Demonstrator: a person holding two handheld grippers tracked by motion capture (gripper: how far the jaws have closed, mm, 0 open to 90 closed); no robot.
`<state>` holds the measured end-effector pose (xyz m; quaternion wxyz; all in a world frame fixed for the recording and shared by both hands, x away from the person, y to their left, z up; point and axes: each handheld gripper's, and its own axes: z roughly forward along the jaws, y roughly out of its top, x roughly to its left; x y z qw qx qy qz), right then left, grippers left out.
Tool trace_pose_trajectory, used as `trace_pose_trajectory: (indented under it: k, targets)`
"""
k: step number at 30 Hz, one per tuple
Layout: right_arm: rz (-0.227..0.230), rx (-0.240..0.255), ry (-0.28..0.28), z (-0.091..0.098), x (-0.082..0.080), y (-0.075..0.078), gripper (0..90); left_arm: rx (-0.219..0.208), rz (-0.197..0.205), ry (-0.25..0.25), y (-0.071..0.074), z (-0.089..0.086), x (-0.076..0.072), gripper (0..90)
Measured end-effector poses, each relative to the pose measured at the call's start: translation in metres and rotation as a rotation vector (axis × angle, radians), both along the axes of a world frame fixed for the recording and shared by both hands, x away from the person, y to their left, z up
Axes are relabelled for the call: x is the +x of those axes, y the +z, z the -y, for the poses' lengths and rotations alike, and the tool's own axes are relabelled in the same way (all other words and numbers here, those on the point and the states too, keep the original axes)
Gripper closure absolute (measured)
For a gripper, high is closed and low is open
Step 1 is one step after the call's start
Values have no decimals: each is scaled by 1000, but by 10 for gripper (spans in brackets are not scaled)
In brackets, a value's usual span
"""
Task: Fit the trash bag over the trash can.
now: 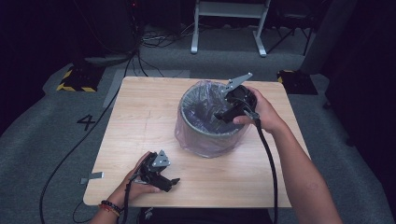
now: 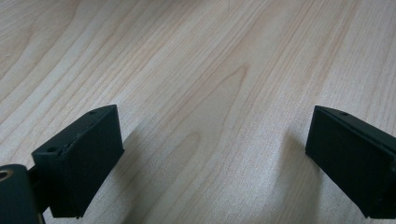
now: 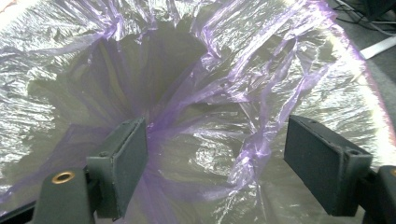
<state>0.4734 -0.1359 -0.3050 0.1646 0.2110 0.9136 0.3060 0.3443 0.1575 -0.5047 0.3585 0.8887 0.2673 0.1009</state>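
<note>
A round bin (image 1: 208, 135) lined with a thin purple plastic bag (image 1: 205, 105) stands on the wooden table (image 1: 135, 121), right of centre. My right gripper (image 1: 220, 115) hovers over the bin's right rim and points down into it, open. In the right gripper view the crinkled purple bag (image 3: 201, 93) spreads inside the bin, and nothing sits between the fingers (image 3: 126, 163). My left gripper (image 1: 173, 183) rests low near the table's front edge, open, with bare wood (image 2: 210, 93) between its fingers (image 2: 84, 158).
The table's left half and front right corner are bare wood. A cable (image 1: 268, 163) trails from the right gripper along the forearm. Grey carpet surrounds the table, with a white stand's legs (image 1: 229, 28) behind and a yellow-black striped block (image 1: 77, 79) at the back left.
</note>
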Motion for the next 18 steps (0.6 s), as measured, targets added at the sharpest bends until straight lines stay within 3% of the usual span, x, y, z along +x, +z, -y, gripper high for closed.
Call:
trace_pose_trajectory:
  k: [18]
  targets:
    - [54,1,36,0,-27,16,220,0,-1,-2,0,0,0,37]
